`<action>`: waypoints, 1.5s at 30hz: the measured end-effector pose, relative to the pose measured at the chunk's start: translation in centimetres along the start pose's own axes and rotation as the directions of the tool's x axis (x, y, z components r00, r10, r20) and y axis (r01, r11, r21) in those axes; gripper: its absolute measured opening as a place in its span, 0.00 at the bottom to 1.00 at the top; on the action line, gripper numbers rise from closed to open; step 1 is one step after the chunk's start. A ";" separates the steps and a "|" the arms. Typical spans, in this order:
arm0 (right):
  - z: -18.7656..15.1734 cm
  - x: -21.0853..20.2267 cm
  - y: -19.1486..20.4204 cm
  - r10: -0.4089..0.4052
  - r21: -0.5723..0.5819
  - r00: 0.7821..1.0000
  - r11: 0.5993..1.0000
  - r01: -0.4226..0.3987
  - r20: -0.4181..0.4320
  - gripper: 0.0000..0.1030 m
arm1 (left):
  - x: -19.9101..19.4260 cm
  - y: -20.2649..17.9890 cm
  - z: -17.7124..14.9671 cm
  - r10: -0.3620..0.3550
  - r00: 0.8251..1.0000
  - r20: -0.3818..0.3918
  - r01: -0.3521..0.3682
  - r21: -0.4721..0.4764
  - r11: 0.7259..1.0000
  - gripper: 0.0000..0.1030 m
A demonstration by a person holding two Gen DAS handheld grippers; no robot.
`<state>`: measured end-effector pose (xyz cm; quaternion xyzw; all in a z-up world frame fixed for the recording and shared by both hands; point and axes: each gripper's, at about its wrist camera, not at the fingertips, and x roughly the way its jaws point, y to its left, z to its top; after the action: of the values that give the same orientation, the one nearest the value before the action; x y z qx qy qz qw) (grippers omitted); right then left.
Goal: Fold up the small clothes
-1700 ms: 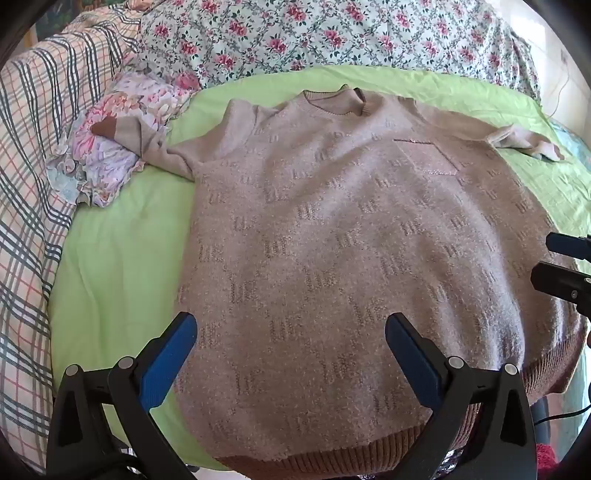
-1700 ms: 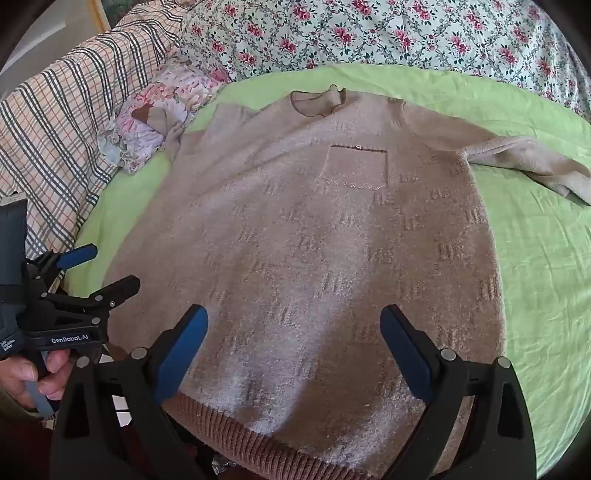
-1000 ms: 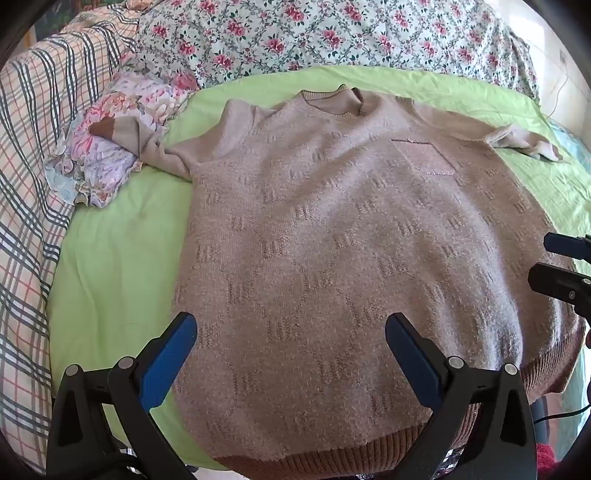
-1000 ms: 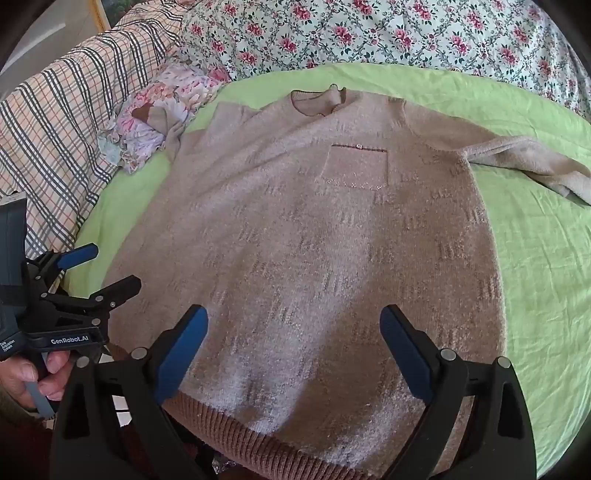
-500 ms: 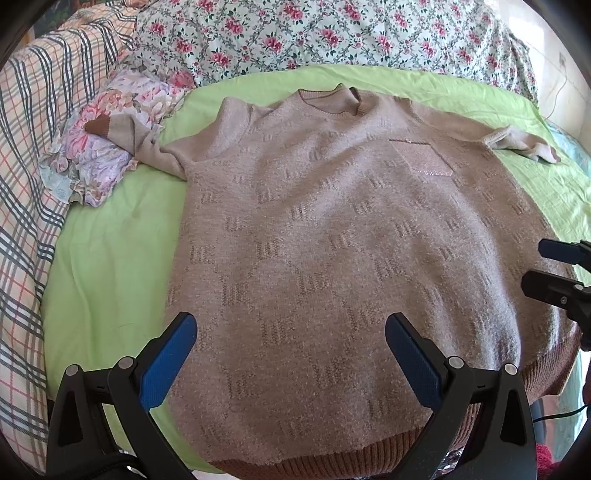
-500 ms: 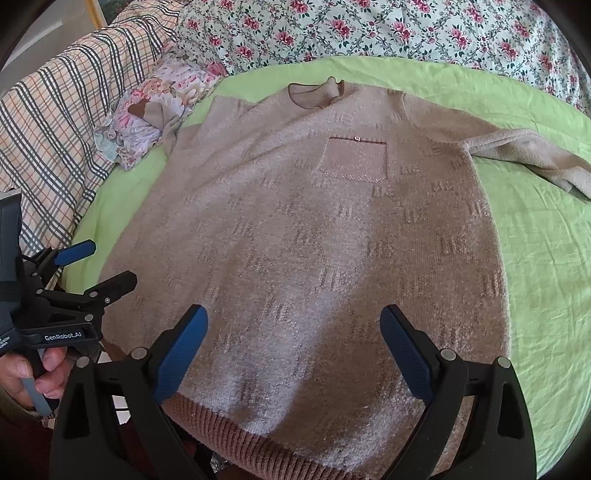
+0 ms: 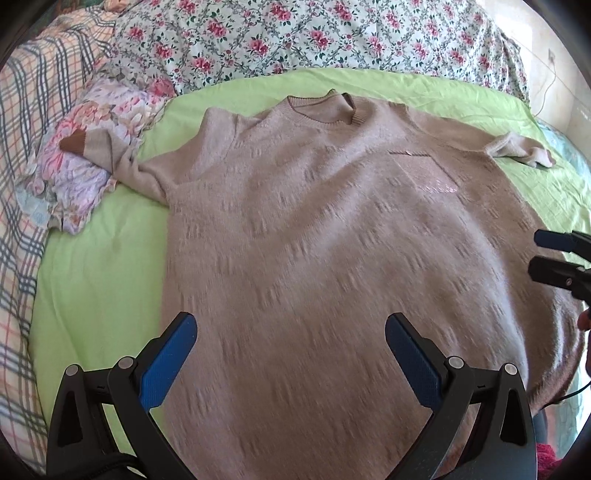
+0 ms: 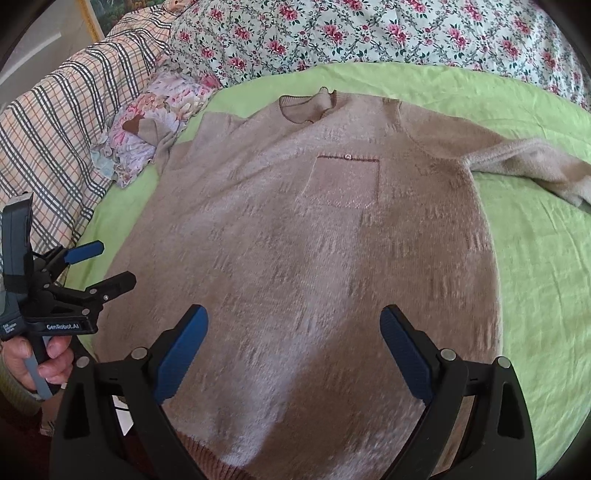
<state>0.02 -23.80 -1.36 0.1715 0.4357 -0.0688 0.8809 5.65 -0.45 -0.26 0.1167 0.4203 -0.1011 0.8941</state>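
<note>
green bed point(image 8: 535, 258): both grippers' fingers point(image 7: 168, 360) point(image 8: 183, 352) spread wide, empty, over sweater point(image 7: 314, 258) hem.

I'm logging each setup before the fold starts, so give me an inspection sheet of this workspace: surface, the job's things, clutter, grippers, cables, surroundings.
Surface: green sheet on a bed, lightly wrinkled.
Job's things: beige sweater lying flat, front up, chest pocket showing; one sleeve lies over a floral pillow, the other sleeve is bunched on the sheet.
Clutter: small floral pillow at the sheet's edge.
Grippers: left gripper open, over the hem; right gripper open, over the hem; neither holds cloth.
Cables: thin cord by the far wall.
Surroundings: floral bedding behind, plaid blanket at the side.
</note>
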 end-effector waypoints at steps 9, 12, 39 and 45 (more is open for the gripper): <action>6.5 1.9 -3.0 -0.029 -0.059 0.999 0.998 0.030 0.024 0.92 | 3.3 3.8 8.0 0.013 0.997 0.070 -0.016 0.040 0.999 0.99; 9.0 2.7 -4.6 -0.020 -0.059 0.999 0.998 0.021 0.027 0.92 | 5.1 4.9 11.4 0.008 0.997 0.075 -0.013 0.064 0.998 0.99; 25.4 17.9 -14.5 -0.138 -0.211 0.984 0.971 0.112 -0.111 0.15 | 25.1 10.0 24.6 -0.255 0.965 -0.067 0.264 0.249 0.932 0.14; 27.8 13.6 -15.8 -0.142 -0.114 0.989 0.983 0.145 0.028 0.08 | 23.3 9.9 25.3 -0.100 0.994 0.035 0.088 0.250 0.964 0.05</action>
<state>24.70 -48.19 -0.31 0.0875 0.4417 -0.1082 0.8863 41.41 -0.41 -1.37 0.2051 0.3882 -0.1978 0.8764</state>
